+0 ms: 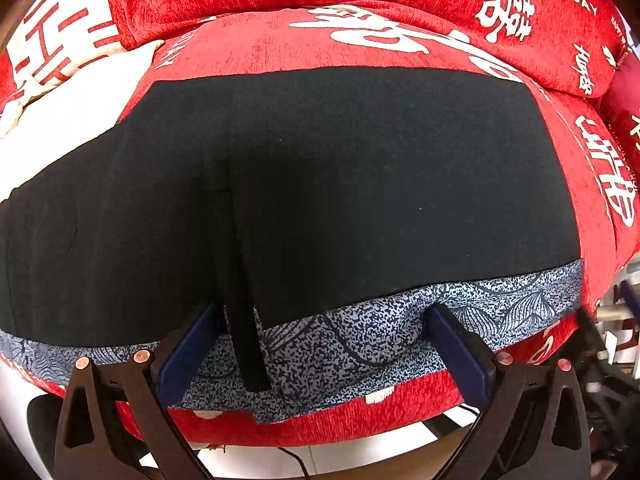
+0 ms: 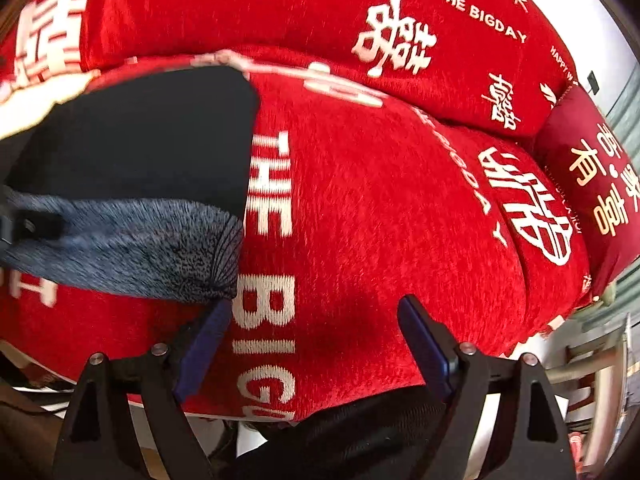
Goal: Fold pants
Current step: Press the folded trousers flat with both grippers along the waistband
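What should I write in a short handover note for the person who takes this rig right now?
Left gripper: open, at the near patterned edge, holding nothing.
Right gripper: open, over bare red chenille sofa cover, right of the garment's corner.
Black pants with blue-grey patterned waistband: lying flat on the sofa seat, patterned band toward the grippers.
Done: pants look spread and smoothed; how many folds are made, I cannot tell.
Left: grip the near edge and fold.
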{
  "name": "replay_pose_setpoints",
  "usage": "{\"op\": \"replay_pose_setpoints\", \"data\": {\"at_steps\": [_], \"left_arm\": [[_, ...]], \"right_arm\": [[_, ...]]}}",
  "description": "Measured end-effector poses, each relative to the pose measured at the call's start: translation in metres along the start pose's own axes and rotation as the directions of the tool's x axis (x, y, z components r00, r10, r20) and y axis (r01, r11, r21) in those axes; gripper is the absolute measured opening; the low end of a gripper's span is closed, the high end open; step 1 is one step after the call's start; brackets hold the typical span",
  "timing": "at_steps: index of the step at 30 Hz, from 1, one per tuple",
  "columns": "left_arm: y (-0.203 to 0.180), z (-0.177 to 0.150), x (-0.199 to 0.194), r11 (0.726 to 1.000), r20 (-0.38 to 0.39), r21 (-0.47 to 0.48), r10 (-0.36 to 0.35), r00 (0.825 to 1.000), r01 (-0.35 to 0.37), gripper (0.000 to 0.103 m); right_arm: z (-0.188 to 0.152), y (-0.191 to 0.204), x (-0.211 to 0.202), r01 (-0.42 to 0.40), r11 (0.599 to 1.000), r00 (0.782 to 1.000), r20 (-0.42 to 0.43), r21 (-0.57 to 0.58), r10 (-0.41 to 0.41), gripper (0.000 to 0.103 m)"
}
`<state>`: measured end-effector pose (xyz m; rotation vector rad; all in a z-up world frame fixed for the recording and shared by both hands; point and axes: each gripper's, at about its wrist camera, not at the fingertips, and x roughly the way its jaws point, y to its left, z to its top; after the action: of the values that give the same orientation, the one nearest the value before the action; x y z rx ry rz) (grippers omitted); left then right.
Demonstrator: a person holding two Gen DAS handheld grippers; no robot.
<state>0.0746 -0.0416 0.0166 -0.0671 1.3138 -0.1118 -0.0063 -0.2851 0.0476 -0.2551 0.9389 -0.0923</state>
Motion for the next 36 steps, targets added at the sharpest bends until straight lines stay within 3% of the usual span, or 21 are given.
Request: {"op": "replay_pose_setpoints", "data": {"at_steps": [3, 5, 11, 17, 21, 24, 28, 30, 36], "left_arm": [[0.000, -0.001, 0.000, 1.000, 0.015, 0.005, 0.009, 1.000, -0.009, 0.103], [0.000, -0.003, 0.001, 1.000, 0.017, 0.005, 0.006, 1.000, -0.006, 0.103], [0.002, -0.012, -0.009, 1.000, 0.024, -0.002, 0.025, 0.999, -0.025, 0.103], [0.003, -0.001, -0.036, 0.999, 0.139, -0.023, 0.032, 0.990, -0.029, 0.103], [-0.001, 0.001, -0.005, 0.998, 0.040, -0.002, 0.056, 0.998, -0.056, 0.103], [0.008, -0.001, -0.007, 0.999, 0.027, -0.030, 0.026, 0.999, -0.025, 0.103], [0.014, -0.003, -0.016, 0.997, 0.061, -0.039, 0.061, 0.996, -0.059, 0.103], [0.016, -0.004, -0.007, 0.998, 0.033, -0.050, 0.049, 0.998, -0.047, 0.103], [0.016, -0.008, -0.004, 0.998, 0.035, -0.047, 0.040, 0.999, -0.039, 0.103]], "right_arm": [[0.016, -0.004, -0.018, -0.075, 0.996, 0.994, 0.076, 0.039, 0.072, 0.088], [0.024, -0.001, -0.016, -0.100, 0.994, 0.992, 0.079, 0.044, 0.097, 0.088], [0.014, 0.031, 0.036, -0.103, 0.995, 0.988, -0.117, -0.016, 0.100, 0.088], [0.024, 0.013, 0.008, -0.152, 0.986, 0.988, -0.008, 0.074, 0.153, 0.088], [0.043, 0.029, 0.019, -0.241, 0.971, 0.971, -0.007, 0.008, 0.241, 0.088], [0.045, 0.058, 0.048, -0.246, 0.961, 0.966, -0.114, -0.126, 0.232, 0.088], [0.061, 0.049, 0.023, -0.287, 0.949, 0.957, 0.002, -0.130, 0.290, 0.088], [0.074, 0.045, 0.015, -0.345, 0.927, 0.934, 0.044, -0.150, 0.355, 0.088], [0.112, 0.051, 0.055, -0.532, 0.844, 0.847, -0.026, -0.076, 0.531, 0.090]]}}
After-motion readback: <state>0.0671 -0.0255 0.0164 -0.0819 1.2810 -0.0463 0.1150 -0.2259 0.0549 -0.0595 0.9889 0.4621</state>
